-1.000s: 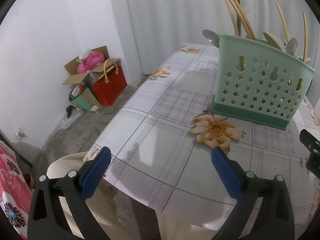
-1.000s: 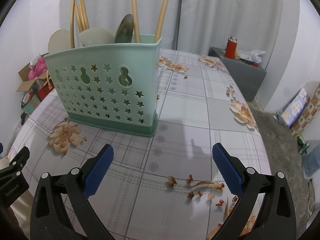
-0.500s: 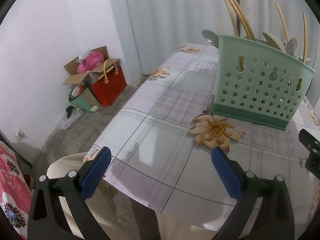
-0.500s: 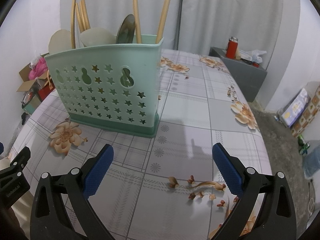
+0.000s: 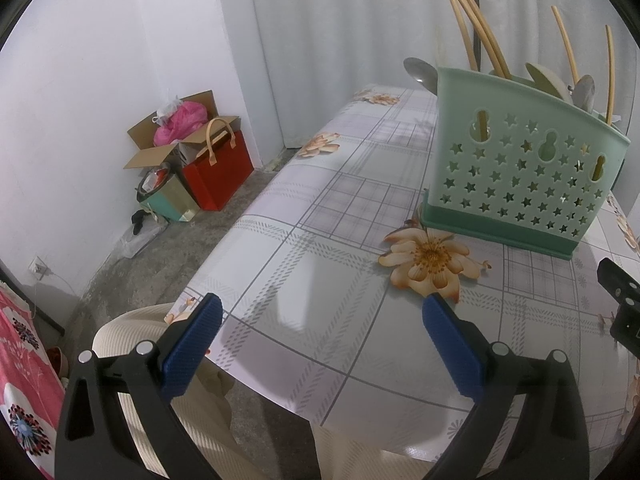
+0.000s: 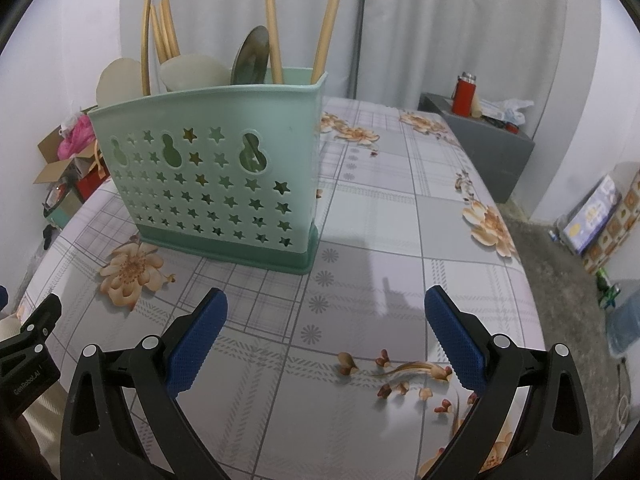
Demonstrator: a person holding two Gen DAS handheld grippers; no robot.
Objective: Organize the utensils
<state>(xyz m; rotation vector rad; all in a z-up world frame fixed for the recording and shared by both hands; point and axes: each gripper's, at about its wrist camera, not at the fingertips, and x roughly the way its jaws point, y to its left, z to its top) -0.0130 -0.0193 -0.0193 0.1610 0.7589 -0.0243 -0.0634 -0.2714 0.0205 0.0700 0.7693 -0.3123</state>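
A mint-green utensil caddy (image 5: 520,176) (image 6: 216,176) with star holes stands upright on the flowered tablecloth. Wooden chopsticks (image 5: 476,28) (image 6: 272,24), a metal spoon (image 5: 418,70) (image 6: 250,56) and pale spoon bowls (image 6: 196,70) stick up out of it. My left gripper (image 5: 320,320) hangs open over the table's near left edge, well short of the caddy, with nothing between its blue pads. My right gripper (image 6: 324,316) is open too, over bare cloth in front of the caddy's right corner. Each gripper's black body shows at the edge of the other's view.
The table (image 6: 400,216) drops off close on the left and right. On the floor at left sit a red bag (image 5: 220,168) and cardboard boxes (image 5: 176,136). A cream chair back (image 5: 132,336) is under the left gripper. A grey side table (image 6: 480,140) with a red flask (image 6: 464,94) stands back right.
The right wrist view has shifted slightly to the left, so the caddy sits a little further right in it. The left gripper has barely moved. Both stay open.
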